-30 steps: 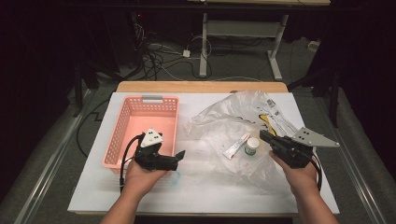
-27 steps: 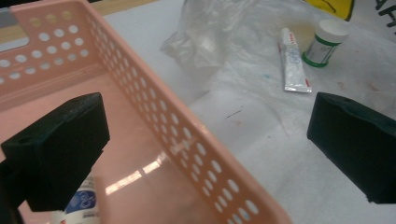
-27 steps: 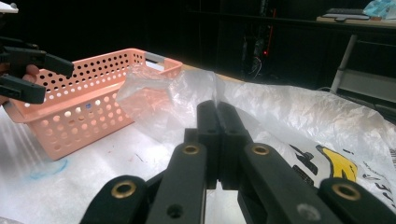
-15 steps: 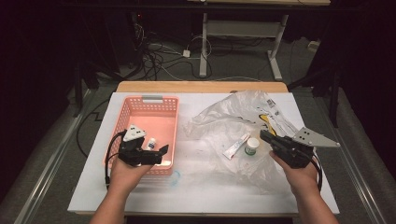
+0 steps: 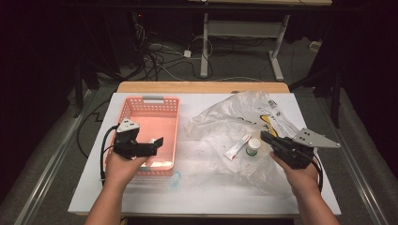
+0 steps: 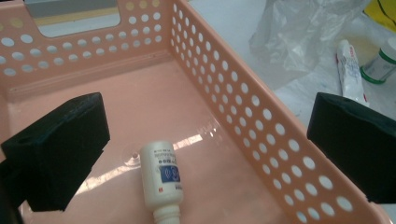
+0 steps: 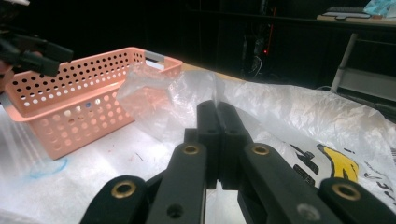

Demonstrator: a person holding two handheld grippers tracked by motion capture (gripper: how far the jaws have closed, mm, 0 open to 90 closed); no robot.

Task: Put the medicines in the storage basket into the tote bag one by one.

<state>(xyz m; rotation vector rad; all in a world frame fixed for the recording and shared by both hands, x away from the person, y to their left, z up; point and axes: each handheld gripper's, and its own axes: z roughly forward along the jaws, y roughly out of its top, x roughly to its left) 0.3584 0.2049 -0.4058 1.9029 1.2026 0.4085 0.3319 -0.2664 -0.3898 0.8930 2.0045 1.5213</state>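
My left gripper (image 5: 151, 145) hovers open over the near end of a pink perforated basket (image 5: 172, 123). In the left gripper view its jaws (image 6: 205, 135) stand wide apart, and a small white bottle (image 6: 161, 179) lies on its side on the basket floor (image 6: 140, 98) below them, untouched. My right gripper (image 5: 265, 138) is shut and empty, resting at the right over a crumpled clear plastic bag (image 5: 234, 115). Its jaws (image 7: 217, 116) meet flat together. A white tube (image 5: 237, 146) and a small white jar with a green band (image 5: 253, 147) lie on the bag just left of it.
A white sheet (image 5: 197, 187) covers the table, with a wooden strip (image 5: 202, 87) at the far edge. The bag carries a yellow and black print (image 7: 338, 168). Cables and desk legs fill the dark floor beyond. The basket (image 7: 79, 100) stands left of the bag.
The left gripper has moved left and slightly away, from the basket's near right corner to over its near left part. The right gripper has stayed still.
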